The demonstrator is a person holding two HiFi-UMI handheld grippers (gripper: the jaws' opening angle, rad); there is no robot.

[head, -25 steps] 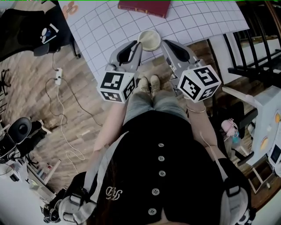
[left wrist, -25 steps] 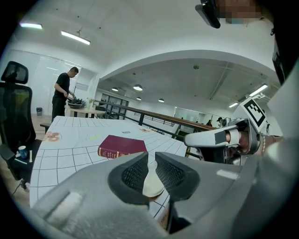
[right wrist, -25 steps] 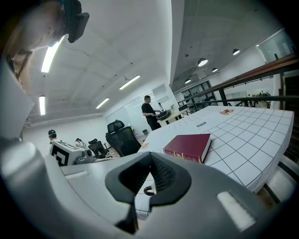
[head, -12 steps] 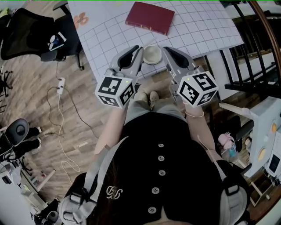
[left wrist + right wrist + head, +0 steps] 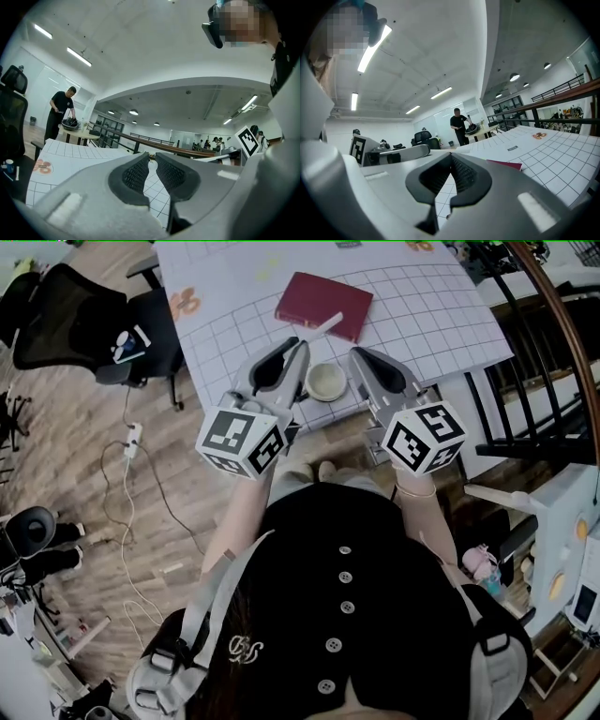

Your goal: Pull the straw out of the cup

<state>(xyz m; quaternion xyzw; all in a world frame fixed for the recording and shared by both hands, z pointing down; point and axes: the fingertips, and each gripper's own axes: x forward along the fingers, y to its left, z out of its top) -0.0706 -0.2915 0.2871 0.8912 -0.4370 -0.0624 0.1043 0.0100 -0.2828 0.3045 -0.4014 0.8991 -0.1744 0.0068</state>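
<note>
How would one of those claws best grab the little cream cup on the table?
Probably by its rim: the cup stands upright with its mouth open, so one jaw can go inside the wall and one outside. Come down from above on its right side, where the right gripper sits close with nothing in it.

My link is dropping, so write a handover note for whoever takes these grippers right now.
Left gripper: fingers shut on the straw, which points toward the red book.
Right gripper: fingers together, nothing between them.
Cup: upright on the gridded mat near its front edge, between the grippers.
Done: the straw looks clear of the cup.
Left to do: probably just set the straw down.
</note>
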